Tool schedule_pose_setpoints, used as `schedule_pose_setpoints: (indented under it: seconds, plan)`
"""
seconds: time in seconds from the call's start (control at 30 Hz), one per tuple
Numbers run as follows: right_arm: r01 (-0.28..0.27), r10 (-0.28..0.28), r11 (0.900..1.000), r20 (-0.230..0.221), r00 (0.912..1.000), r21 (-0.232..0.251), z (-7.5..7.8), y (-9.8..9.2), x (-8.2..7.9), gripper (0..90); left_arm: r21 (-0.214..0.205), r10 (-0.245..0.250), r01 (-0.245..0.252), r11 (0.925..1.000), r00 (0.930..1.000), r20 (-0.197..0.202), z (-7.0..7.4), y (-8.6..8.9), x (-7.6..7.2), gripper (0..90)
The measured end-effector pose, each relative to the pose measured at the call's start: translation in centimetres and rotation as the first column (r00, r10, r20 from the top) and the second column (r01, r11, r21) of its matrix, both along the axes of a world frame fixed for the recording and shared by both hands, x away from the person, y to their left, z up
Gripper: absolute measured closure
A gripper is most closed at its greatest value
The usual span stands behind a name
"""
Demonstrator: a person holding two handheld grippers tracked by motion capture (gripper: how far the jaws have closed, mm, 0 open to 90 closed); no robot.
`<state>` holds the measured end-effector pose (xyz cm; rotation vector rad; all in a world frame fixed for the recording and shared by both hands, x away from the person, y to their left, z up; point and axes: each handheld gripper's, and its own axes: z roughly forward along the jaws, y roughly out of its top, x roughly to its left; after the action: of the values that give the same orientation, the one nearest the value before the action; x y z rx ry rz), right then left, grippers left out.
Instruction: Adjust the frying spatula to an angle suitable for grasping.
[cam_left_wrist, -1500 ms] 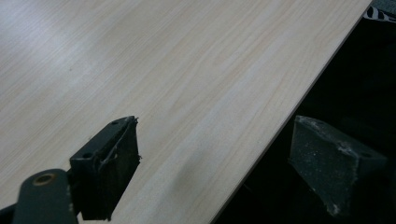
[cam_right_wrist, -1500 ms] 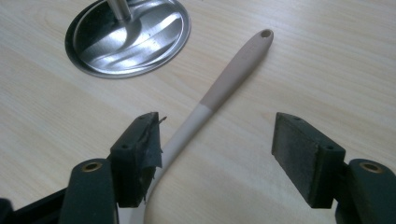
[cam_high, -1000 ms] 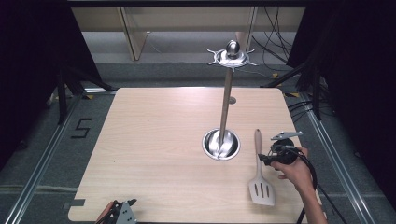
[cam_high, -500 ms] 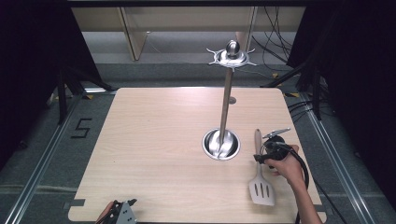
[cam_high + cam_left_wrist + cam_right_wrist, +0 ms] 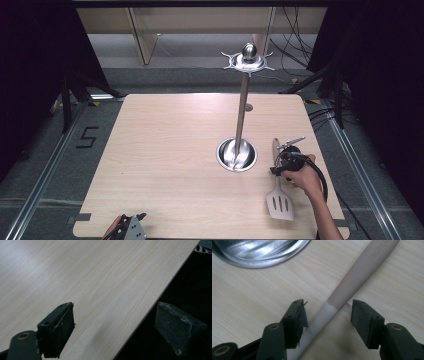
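A spatula (image 5: 280,202) with a white slotted head and a taupe handle (image 5: 352,282) lies flat on the wooden table (image 5: 165,150), to the right of a metal utensil stand (image 5: 242,107). My right gripper (image 5: 278,169) points down over the handle's lower part. In the right gripper view the handle runs between the two pads of that gripper (image 5: 327,303); the jaws have just been closing, with gaps still showing on both sides. My left gripper (image 5: 131,225) rests at the table's near left edge, and the left gripper view shows it (image 5: 115,307) open with nothing in it.
The stand has a round steel base (image 5: 237,154), a wooden pole and a hooked metal top (image 5: 248,59). The base's rim (image 5: 257,252) lies close to the handle. The table's right edge (image 5: 320,165) is near my right hand. Cables and shelving lie behind the table.
My right gripper has come down onto the spatula handle and its jaws have narrowed around it. The spatula and the left gripper have not moved.
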<state>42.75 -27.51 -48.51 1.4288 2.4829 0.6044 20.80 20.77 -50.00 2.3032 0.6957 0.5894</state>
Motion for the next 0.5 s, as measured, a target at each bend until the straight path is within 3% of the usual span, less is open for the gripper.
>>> schedule_pose_setpoints:
  seconds: [0.17, 0.2, 0.23, 0.27, 0.37, 0.5]
  plan:
    - [-0.002, 0.002, 1.0, -0.017, 0.9999, -0.008, 0.1, 0.1, 0.0, 52.0, 0.003, -0.003, 0.003, 1.0, 1.0, 0.002, 0.0, 0.1, 0.1, 15.1]
    - [-0.026, 0.026, 0.9995, 0.004, 0.9997, -0.019, 0.1, 0.1, 0.2, 52.2, 0.017, -0.003, 0.003, 0.9999, 1.0, 0.008, 0.1, 0.1, 0.1, 15.1]
    - [-0.022, 0.022, 0.9995, -0.013, 0.9997, -0.024, 0.2, 0.2, 0.3, 52.4, -0.002, 0.002, -0.002, 1.0, 1.0, 0.006, 0.0, 0.0, 0.1, 15.0]
    - [-0.025, 0.024, 0.9992, -0.025, 0.9994, -0.031, 0.3, 0.2, 0.3, 52.4, 0.016, 0.0, 0.0, 0.9999, 0.9999, 0.012, 0.1, 0.1, 0.1, 15.1]
    - [-0.062, 0.061, 0.9974, -0.028, 0.9978, -0.037, 0.3, 0.1, 0.8, 53.2, 0.01, -0.01, 0.01, 0.9999, 0.9999, 0.008, 0.1, 0.0, 0.0, 15.1]
    - [-0.069, 0.066, 0.9966, -0.072, 0.9953, -0.045, 0.6, 0.0, 1.0, 56.4, -0.008, -0.009, 0.009, 0.9999, 1.0, 0.002, 0.0, -0.1, -0.1, 15.0]
